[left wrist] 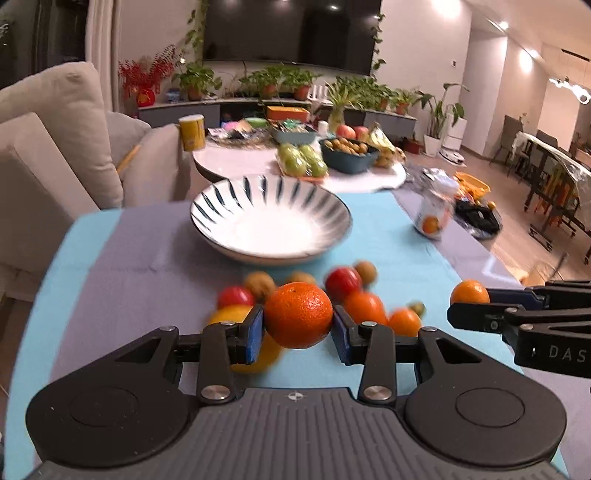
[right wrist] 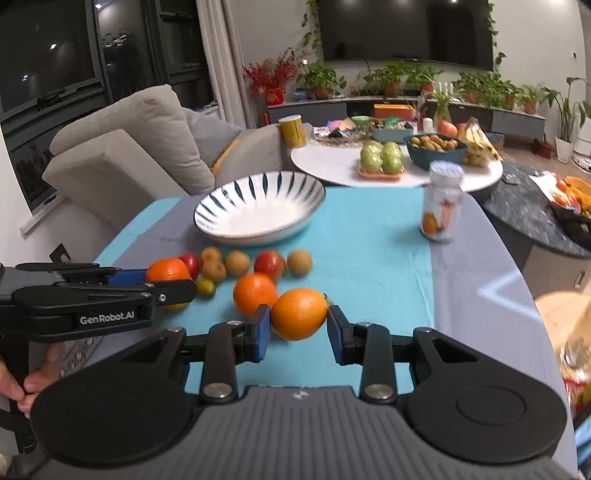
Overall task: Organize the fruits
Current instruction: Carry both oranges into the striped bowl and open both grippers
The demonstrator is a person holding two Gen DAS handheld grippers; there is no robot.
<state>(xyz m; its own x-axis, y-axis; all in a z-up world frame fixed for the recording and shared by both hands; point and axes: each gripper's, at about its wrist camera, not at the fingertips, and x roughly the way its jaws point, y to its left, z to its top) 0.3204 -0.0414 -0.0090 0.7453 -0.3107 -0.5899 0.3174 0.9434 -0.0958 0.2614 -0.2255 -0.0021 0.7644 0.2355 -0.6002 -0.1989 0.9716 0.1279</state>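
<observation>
Beige sofa (right wrist: 122, 147) off to the left, big dark TV (right wrist: 406, 33) on the far wall above a row of potted plants (right wrist: 391, 79). Yellow canister (right wrist: 293, 131) on the round white side table (right wrist: 332, 162), plus a clear plastic jar (right wrist: 441, 203) standing on the blue tablecloth (right wrist: 369, 236).

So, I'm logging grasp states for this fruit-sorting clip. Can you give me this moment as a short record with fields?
left gripper: shut on a large round orange, lifted above the cloth
right gripper: shut on a smaller round orange
target dish: white ceramic bowl with dark blue stripes, no fruit in it
loose fruit: red, brown and orange pieces on the blue-and-grey tablecloth, in front of the bowl
other: clear plastic jar with printed label, upright, right of the bowl
</observation>
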